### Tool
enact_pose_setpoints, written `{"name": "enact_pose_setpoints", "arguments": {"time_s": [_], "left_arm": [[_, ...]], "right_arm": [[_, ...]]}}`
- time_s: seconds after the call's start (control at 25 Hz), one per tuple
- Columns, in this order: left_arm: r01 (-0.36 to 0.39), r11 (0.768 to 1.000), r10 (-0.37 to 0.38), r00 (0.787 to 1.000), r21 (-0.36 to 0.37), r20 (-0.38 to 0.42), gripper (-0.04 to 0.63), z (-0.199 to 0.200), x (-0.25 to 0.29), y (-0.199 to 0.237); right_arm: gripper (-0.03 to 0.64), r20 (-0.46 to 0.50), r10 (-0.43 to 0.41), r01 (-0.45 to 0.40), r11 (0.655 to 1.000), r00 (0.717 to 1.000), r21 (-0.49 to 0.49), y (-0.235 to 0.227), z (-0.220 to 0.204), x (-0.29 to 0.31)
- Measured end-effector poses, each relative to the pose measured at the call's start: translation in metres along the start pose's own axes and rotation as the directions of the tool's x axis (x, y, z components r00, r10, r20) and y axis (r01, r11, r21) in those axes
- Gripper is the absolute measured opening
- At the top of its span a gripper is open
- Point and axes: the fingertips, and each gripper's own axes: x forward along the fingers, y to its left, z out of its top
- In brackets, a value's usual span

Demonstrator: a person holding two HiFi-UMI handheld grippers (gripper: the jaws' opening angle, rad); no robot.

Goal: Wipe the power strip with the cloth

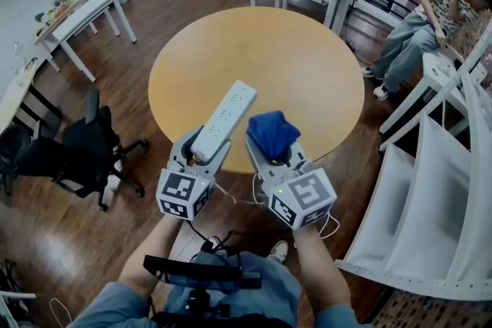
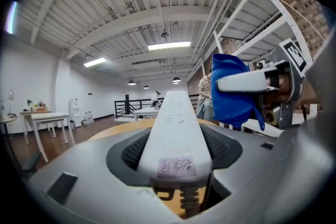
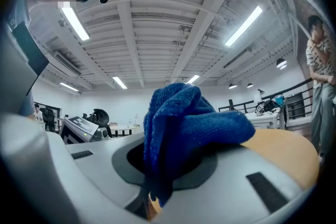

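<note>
The strip [image 1: 223,113] is clamped at its cord end in the left claw [image 1: 201,154], jaws wide around it, pointing forward above the table [image 1: 315,57]. Just to its right, the right claw [image 1: 275,159] grips the bunched cloth [image 1: 272,133]. Wiping seems not yet begun; next the cloth must press on the strip and slide along.

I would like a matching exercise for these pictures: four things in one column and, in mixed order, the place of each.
1 power strip
2 cloth
3 round table
4 office chair

a on the floor, head view's left
b in the right gripper
c in the left gripper
d below both grippers

Pairs: 1-c; 2-b; 3-d; 4-a
</note>
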Motion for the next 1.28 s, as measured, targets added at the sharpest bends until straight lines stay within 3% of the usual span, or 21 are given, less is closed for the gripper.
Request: {"name": "enact_pose_setpoints", "arguments": {"time_s": [0.28,0.52,0.8,1.0,1.28], "left_arm": [[0.014,0.998,-0.016,0.999,0.054,0.043,0.292,0.032,-0.014,-0.013],[0.024,0.986,-0.035,0.997,0.163,0.063,0.291,0.038,-0.014,-0.026],[0.009,0.958,-0.026,0.998,0.287,0.053,0.291,0.046,-0.018,-0.041],[0.002,0.956,-0.018,0.998,0.294,0.053,0.291,0.047,-0.024,-0.045],[-0.002,0.962,-0.018,0.997,0.273,0.073,0.291,0.049,-0.031,-0.043]], "right_arm": [[0.061,0.067,0.011,-0.011,1.0,0.998,-0.002,0.01,0.026,-0.007],[0.061,0.146,0.178,-0.19,0.979,0.973,0.075,0.061,0.062,0.002],[0.061,0.111,0.313,-0.324,0.939,0.943,0.115,0.1,0.055,0.015],[0.061,0.101,0.323,-0.332,0.939,0.941,0.085,0.104,0.052,0.017],[0.061,0.111,0.269,-0.277,0.958,0.957,0.069,0.08,0.063,0.014]]}}
